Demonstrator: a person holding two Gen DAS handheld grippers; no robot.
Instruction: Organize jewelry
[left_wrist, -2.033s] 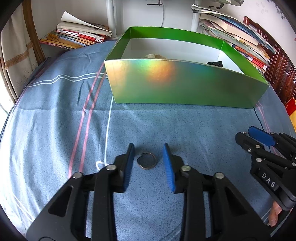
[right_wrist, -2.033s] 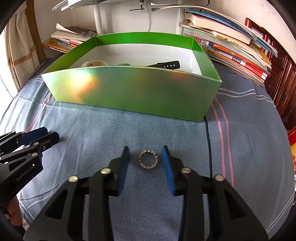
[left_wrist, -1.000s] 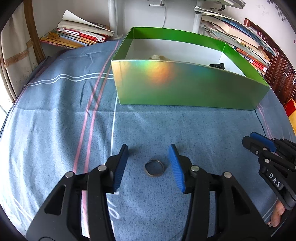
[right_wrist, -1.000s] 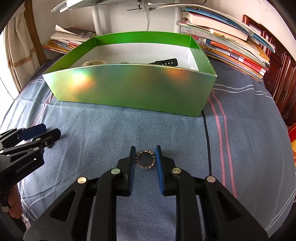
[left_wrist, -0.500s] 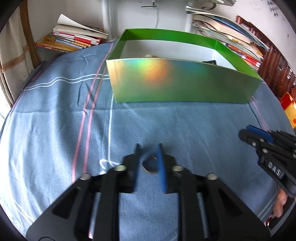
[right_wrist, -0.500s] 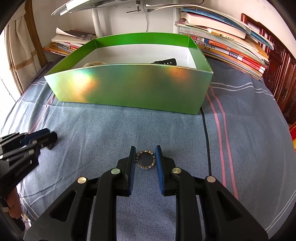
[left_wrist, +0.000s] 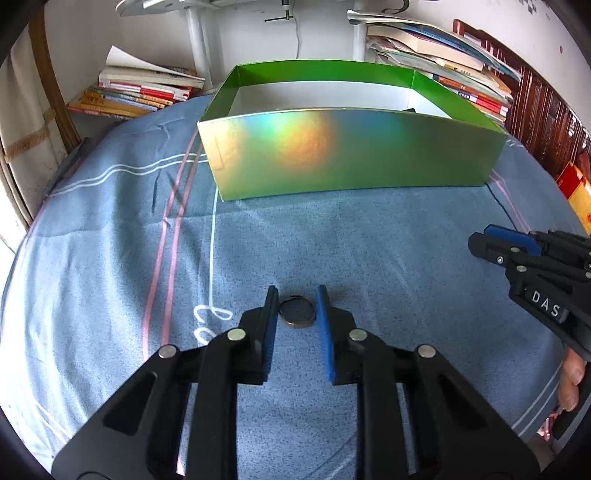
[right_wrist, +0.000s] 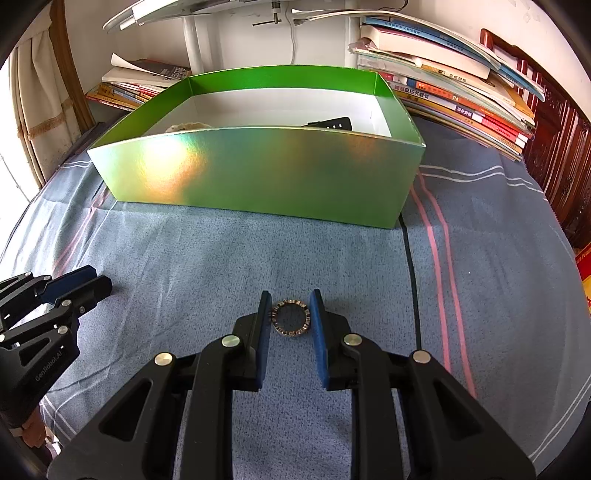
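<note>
Left tongs (left_wrist: 296, 303) newly closed around ring (left_wrist: 297, 313)

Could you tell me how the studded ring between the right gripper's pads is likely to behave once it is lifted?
The studded ring looks like rigid metal, so probably stiff and light. Its round rim may pivot or slip between the flat pads.

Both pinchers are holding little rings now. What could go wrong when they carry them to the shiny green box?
The plain dark metal ring in the left gripper, whose jaws have just been closing, is pinched only at its edges, so it might pop out. The studded ring in the right gripper is held equally thinly. The tall near wall of the shiny green box could catch a gripper that comes in low. A dropped ring could be hard to spot on the blue cloth.
</note>
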